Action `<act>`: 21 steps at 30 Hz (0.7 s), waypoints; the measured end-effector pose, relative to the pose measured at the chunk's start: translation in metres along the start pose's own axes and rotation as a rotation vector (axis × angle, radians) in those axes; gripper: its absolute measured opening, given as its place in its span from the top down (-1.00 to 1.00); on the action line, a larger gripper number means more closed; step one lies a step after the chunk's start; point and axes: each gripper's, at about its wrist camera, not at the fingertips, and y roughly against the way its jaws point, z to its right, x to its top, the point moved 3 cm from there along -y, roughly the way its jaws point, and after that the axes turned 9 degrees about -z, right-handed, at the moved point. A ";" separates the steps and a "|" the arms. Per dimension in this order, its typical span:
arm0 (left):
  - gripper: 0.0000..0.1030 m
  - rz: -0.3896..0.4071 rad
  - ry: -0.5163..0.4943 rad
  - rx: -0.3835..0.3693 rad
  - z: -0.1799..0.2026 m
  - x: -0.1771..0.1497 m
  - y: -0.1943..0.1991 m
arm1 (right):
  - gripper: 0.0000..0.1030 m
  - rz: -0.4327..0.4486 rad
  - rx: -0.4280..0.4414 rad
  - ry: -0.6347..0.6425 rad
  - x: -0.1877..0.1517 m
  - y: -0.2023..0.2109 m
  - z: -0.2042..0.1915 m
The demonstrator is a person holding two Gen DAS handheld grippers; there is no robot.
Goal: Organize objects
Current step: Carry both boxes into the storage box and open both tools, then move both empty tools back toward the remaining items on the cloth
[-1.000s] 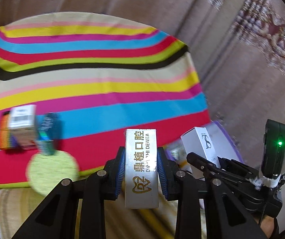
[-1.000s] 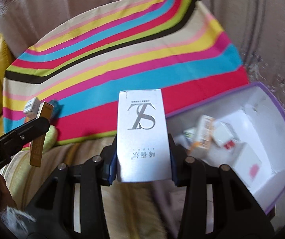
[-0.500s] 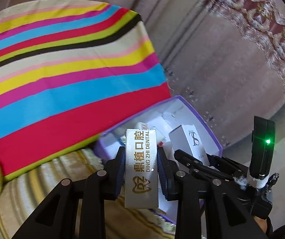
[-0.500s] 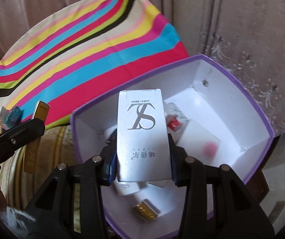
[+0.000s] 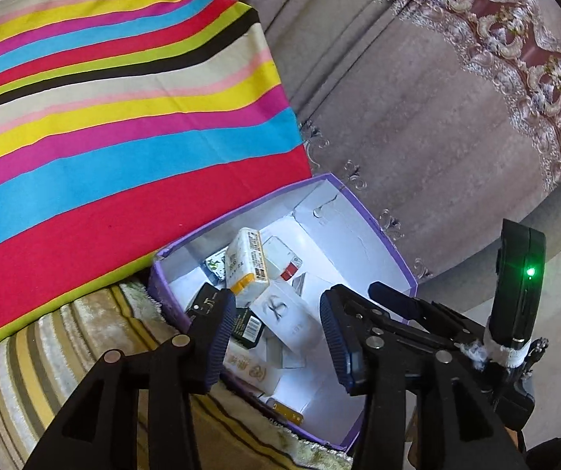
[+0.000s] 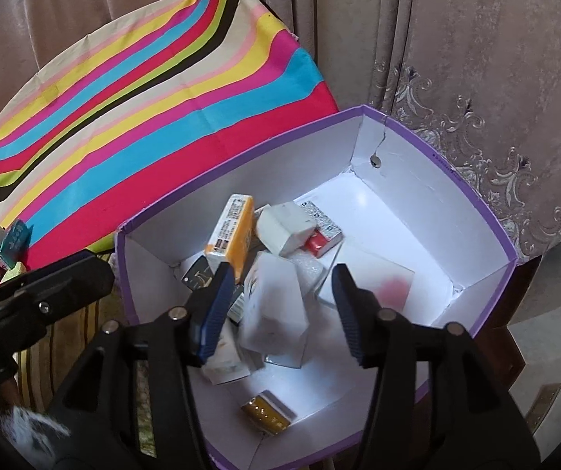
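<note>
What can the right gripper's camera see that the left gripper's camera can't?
Only the right wrist view shows the little boxes still sitting on the far end of the striped cloth, plus the left gripper's black arm at the edge.

Only the left wrist view shows the right gripper's black device with a green light.

Both show the purple box with small packages inside, like the orange-and-white carton. The left gripper and right gripper have just been opening, nothing pressed between their pads.
</note>
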 end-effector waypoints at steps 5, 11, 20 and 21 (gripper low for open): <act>0.06 0.025 0.042 0.012 -0.013 -0.005 0.013 | -0.28 0.009 0.013 0.015 -0.002 0.004 -0.005; -0.06 0.079 0.087 0.039 -0.031 -0.015 0.039 | -0.41 0.016 0.070 0.065 -0.004 0.009 -0.027; -0.14 0.199 0.222 0.097 -0.080 -0.042 0.097 | -0.41 0.020 0.141 0.171 -0.008 0.017 -0.078; -0.14 0.212 0.243 0.101 -0.086 -0.046 0.104 | -0.41 0.019 0.151 0.191 -0.010 0.017 -0.086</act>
